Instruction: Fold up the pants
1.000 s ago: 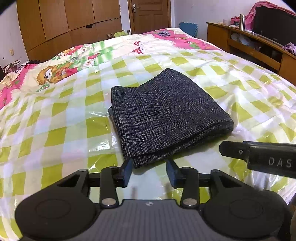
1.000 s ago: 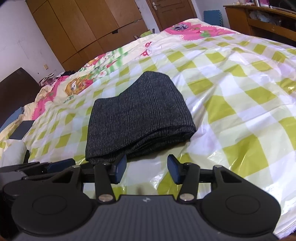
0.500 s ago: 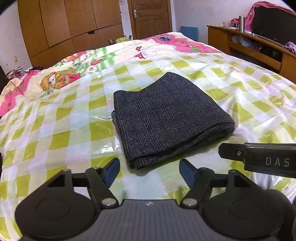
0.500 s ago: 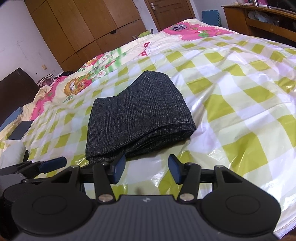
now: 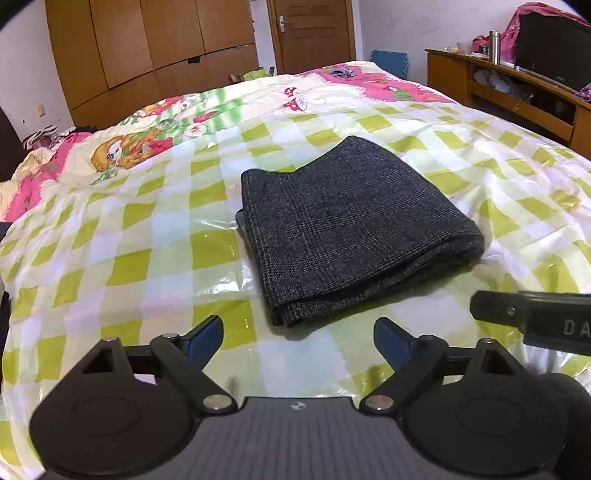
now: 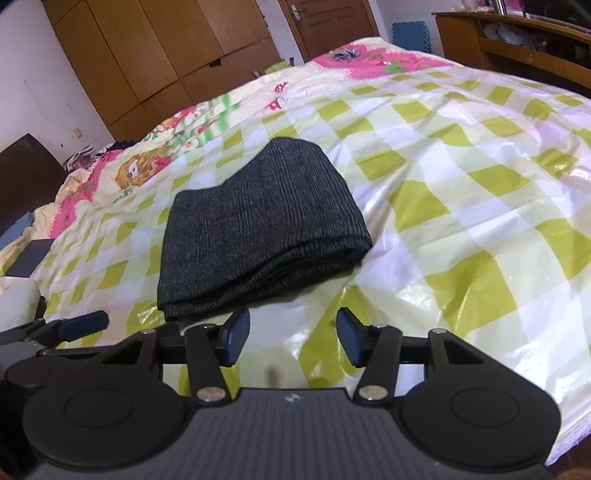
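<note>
At the near edge of the bed, the left tool (image 5: 297,338) hangs with its two blue-padded fingers spread wide and nothing between them. The right tool (image 6: 293,338) sits beside it, fingers parted less widely, also holding nothing. Neither touches the cloth; both stop just short of its near edge.

Just beyond the fingertips lie the pants (image 5: 354,229), dark grey with a faint check, folded into a compact, thick rectangle. The stacked layers show along the near edge and the rounded fold along the right side. The bundle rests flat on a shiny green-and-white checked plastic sheet (image 5: 147,258) spread over the bed, probably laid there to give a smooth, clean surface for folding. With the pants squared up and both tools empty and clear of them, the folding looks finished, or very nearly so.

Further out, a cartoon-print quilt (image 5: 155,140) covers the head of the bed, with brown wardrobes (image 5: 147,48) and a door (image 5: 314,33) behind.

The left view catches the right tool's finger at its right margin and shows a wooden shelf unit (image 5: 517,96) with a metal flask (image 5: 494,46) along the wall. The right view instead catches the left tool's blue fingertip (image 6: 83,325) low at its left, and shows more clearly the layers of the near edge of the pants (image 6: 258,229).
</note>
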`<action>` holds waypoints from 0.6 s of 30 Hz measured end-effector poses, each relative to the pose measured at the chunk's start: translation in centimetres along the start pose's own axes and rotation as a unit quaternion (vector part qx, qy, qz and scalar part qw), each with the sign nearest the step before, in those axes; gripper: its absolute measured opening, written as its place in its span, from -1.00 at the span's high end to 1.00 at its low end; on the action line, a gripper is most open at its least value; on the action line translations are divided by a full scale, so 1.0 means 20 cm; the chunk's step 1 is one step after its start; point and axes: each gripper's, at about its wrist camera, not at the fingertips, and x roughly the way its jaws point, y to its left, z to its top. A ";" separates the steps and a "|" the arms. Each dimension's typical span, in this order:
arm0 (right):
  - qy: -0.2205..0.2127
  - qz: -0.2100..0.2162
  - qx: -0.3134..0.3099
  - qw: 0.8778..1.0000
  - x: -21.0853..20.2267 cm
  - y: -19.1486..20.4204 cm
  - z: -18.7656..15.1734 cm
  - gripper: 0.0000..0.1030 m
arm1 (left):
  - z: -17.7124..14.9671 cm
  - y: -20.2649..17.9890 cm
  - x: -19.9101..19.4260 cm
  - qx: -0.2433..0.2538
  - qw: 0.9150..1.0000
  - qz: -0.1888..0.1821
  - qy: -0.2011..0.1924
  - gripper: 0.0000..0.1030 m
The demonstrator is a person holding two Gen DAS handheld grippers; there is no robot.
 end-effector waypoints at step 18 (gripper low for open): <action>0.019 -0.012 -0.026 0.999 0.03 0.05 -0.05 -0.11 | -0.04 0.03 0.03 -0.017 1.000 -0.006 0.023 -1.00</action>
